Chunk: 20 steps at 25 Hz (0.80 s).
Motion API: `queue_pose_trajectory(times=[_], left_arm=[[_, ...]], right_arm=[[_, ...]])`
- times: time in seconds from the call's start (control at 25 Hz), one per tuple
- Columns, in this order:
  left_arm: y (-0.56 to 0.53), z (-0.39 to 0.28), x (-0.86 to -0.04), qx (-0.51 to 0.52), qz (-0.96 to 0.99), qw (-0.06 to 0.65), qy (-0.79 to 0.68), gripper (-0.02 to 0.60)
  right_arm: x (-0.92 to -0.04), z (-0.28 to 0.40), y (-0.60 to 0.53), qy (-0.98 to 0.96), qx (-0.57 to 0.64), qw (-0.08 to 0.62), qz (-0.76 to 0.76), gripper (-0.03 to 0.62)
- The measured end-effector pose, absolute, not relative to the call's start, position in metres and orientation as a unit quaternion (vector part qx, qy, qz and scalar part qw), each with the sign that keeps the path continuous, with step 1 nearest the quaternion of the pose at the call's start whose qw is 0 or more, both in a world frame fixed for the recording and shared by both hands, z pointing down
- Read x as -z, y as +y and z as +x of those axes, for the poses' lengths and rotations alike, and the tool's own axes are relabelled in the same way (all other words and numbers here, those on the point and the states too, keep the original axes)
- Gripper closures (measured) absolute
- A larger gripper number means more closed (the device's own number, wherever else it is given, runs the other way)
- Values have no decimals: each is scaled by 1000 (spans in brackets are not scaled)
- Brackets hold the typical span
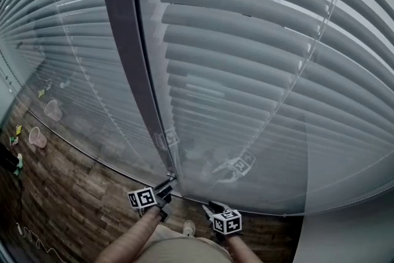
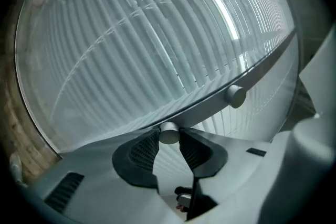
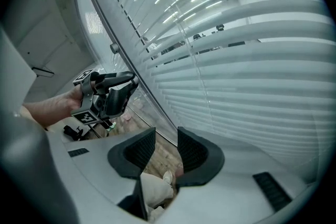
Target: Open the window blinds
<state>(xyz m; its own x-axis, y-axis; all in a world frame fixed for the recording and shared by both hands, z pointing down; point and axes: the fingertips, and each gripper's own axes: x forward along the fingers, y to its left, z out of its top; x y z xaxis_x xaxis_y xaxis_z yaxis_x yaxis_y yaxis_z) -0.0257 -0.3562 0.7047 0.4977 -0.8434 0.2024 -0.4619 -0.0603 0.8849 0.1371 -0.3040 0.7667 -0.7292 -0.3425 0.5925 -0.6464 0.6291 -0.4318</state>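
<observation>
While left claw [image 2: 169,135] grips knob [image 2: 168,132], cup [image 1: 37,137] stands.

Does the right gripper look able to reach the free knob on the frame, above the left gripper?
Probably yes. The right gripper is empty with jaws apart, and nothing stands between it and the free knob; only the left gripper, shut on the lower knob, sits close below it.

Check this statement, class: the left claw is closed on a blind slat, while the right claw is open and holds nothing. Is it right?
Not quite. The left gripper view shows the left claw closed on a small round knob on the grey frame bar, not a slat. The rest stands: the right claw is open and holds nothing.
</observation>
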Motion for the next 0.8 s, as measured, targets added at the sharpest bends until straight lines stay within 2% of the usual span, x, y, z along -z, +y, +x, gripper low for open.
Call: queue_pose_trajectory(times=[0.56, 0.68, 0.8], left_arm=[[-358, -29, -711, 321, 633, 592, -382, 445], [-358, -26, -703, 287, 672, 562, -387, 445], [-355, -26, -701, 160, 739, 478, -448, 417]], right_arm=[[-772, 139, -300, -869, -326, 241, 284, 456], [-772, 138, -300, -869, -327, 242, 283, 456], [-772, 138, -300, -869, -327, 241, 283, 456]])
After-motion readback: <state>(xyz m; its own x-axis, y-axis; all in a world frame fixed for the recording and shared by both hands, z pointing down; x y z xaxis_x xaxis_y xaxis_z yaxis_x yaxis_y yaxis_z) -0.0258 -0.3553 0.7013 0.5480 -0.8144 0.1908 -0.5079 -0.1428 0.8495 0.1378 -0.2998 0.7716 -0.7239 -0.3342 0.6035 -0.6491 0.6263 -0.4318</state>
